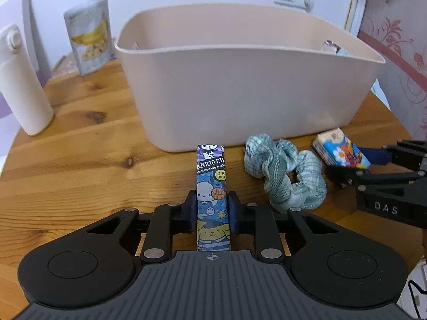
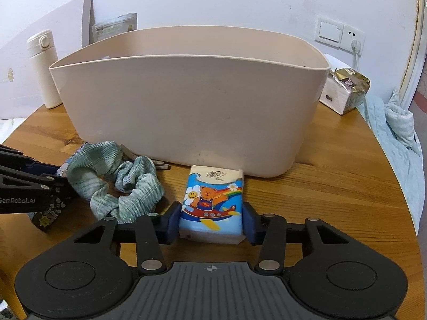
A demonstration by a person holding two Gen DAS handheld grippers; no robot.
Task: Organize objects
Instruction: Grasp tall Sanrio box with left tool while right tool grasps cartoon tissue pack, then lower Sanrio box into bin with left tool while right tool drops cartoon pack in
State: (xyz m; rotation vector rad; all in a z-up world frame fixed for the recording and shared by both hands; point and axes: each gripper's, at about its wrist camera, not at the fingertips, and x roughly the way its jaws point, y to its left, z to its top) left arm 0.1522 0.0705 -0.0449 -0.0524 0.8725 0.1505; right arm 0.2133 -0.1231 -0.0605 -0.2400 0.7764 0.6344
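My left gripper (image 1: pixel 212 210) is shut on a long blue cartoon pen box (image 1: pixel 211 184) that lies on the wooden table, pointing at the beige plastic bin (image 1: pixel 240 85). My right gripper (image 2: pixel 210 218) is shut on a blue tissue pack (image 2: pixel 213 202) with a bear picture, which rests on the table just in front of the bin (image 2: pixel 186 106). A green plaid scrunchie (image 1: pixel 285 173) lies between the two items; it also shows in the right wrist view (image 2: pixel 117 178). The right gripper and the tissue pack (image 1: pixel 341 150) show at the right of the left wrist view.
A white thermos (image 1: pixel 21 85) and a banana snack pouch (image 1: pixel 90 34) stand left of the bin. A white box with a gold wrapper (image 2: pixel 344 88) sits right of it. A small grey item (image 2: pixel 160 164) lies behind the scrunchie. The round table edge (image 2: pixel 400 186) is near.
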